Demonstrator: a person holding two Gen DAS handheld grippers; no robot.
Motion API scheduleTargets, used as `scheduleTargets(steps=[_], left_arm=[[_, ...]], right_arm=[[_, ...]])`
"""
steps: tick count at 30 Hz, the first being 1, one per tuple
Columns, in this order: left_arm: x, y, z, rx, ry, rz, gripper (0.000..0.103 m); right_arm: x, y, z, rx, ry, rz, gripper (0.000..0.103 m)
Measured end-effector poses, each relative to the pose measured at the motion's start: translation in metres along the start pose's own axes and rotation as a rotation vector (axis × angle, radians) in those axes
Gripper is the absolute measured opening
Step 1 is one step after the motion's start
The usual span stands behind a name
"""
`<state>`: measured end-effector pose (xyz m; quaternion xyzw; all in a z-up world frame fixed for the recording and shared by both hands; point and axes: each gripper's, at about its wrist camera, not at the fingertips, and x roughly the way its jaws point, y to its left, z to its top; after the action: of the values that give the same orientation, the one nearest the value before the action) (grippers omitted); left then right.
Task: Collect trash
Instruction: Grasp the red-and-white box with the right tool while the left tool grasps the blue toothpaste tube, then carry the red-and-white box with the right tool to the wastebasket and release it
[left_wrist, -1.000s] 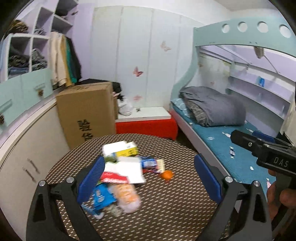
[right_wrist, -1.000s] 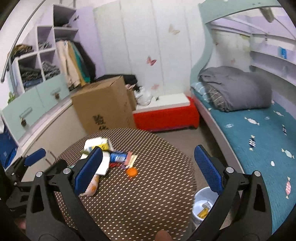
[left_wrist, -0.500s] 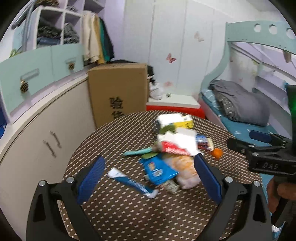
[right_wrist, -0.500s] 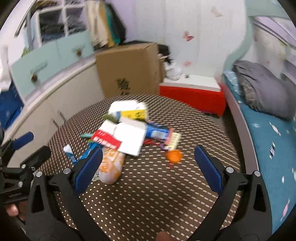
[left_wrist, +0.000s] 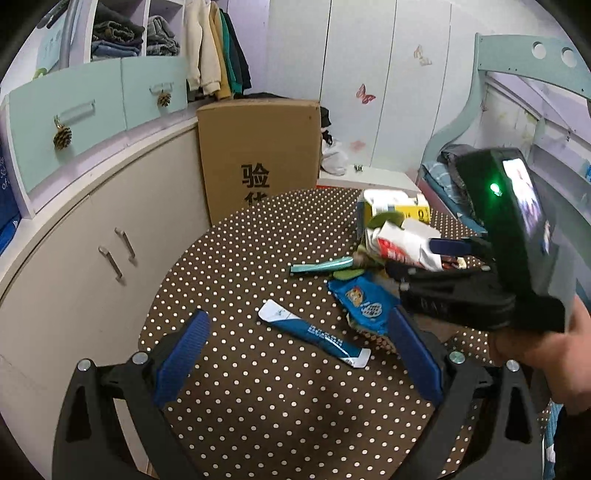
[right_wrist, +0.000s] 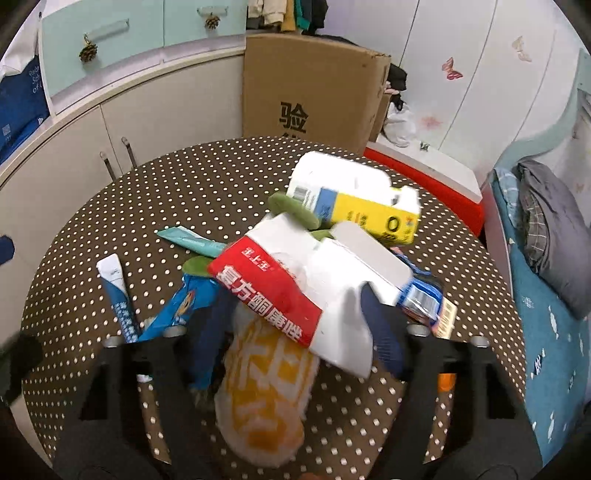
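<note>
Trash lies heaped mid-bench: a red-and-white carton (right_wrist: 273, 291) printed with Chinese characters, probably light and crushable, best pinched at its near edge. Right gripper (right_wrist: 291, 328) jaws are closing around it, not yet clearly pressing. Left gripper (left_wrist: 299, 350) jaws are spread, empty, over a blue sachet (left_wrist: 314, 332).

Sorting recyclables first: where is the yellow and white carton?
In the right wrist view the yellow and white carton lies at the far side of the trash pile on the dotted table, behind the red and white box.
</note>
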<state>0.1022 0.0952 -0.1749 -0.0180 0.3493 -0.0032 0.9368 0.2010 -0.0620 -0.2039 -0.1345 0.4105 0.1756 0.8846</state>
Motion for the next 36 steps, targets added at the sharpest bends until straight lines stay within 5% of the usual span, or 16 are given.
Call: scheduleTargets(steps=[1, 8, 23, 27, 30, 36], left_arm=[[0.003, 0.0, -0.001, 0.0, 0.005, -0.002, 0.095], [0.016, 0.0, -0.002, 0.006, 0.029, -0.015, 0.095], [0.061, 0.008, -0.013, -0.075, 0.152, 0.026, 0.094], [0.08, 0.002, -0.014, -0.065, 0.187, 0.037, 0.056], [0.082, 0.0, -0.012, -0.047, 0.188, 0.02, 0.016], [0.066, 0.002, -0.013, -0.05, 0.16, -0.038, 0.007]], right_arm=[[0.003, 0.0, 0.0, 0.001, 0.008, 0.008, 0.032], [-0.023, -0.021, -0.012, 0.058, -0.074, 0.056, 0.013], [-0.085, -0.063, -0.026, 0.182, -0.182, 0.154, 0.01], [-0.089, -0.065, -0.027, 0.184, -0.189, 0.161, 0.01], [-0.096, -0.067, -0.029, 0.189, -0.202, 0.165, 0.01], [-0.116, -0.085, -0.036, 0.223, -0.245, 0.172, 0.01]])
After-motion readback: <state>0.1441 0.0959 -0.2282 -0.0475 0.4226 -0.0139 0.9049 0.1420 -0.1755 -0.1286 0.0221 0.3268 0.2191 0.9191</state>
